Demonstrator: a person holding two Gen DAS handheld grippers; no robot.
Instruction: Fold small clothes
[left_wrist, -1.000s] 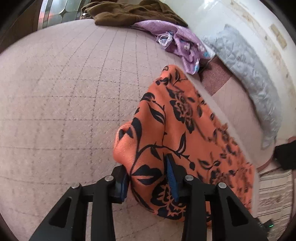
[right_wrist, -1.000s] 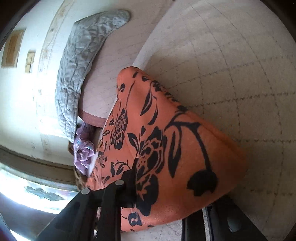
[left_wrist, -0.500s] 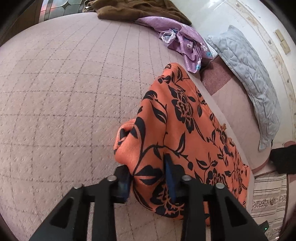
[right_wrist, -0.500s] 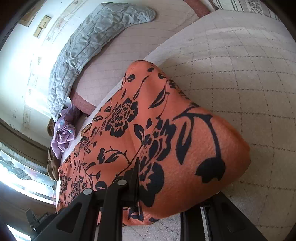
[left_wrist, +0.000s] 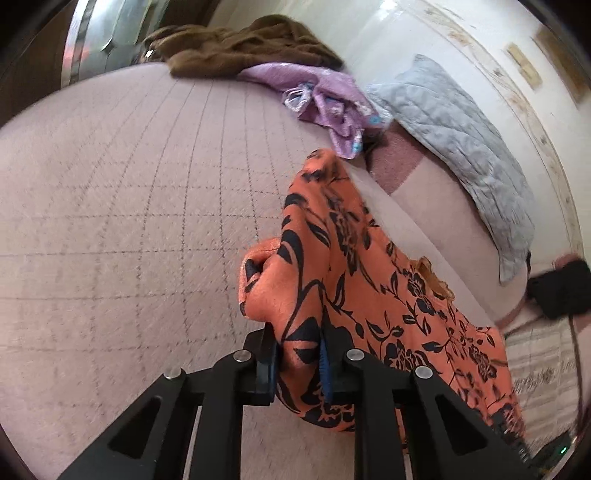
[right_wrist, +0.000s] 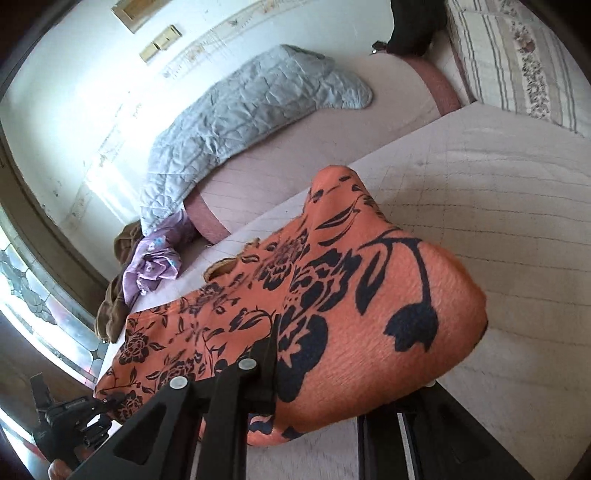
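Observation:
An orange garment with a black flower print (left_wrist: 369, 273) lies stretched along the edge of a pale checked bed cover (left_wrist: 129, 221). My left gripper (left_wrist: 299, 363) is shut on one bunched corner of it. My right gripper (right_wrist: 332, 376) is shut on the other end of the orange garment (right_wrist: 351, 295); the cloth drapes over and hides its right finger. The left gripper shows at the lower left of the right wrist view (right_wrist: 74, 417).
A purple garment (left_wrist: 332, 103) and a brown garment (left_wrist: 240, 48) lie at the far end of the bed. A grey quilted pad (left_wrist: 461, 147) lies on a lower pink mattress (right_wrist: 314, 155) by the wall. A striped cover (right_wrist: 517, 55) and a black object (left_wrist: 561, 291) lie beyond.
Both grippers keep their hold on the garment. The views have swung and risen a little, and the cloth hangs more stretched between the two grippers.

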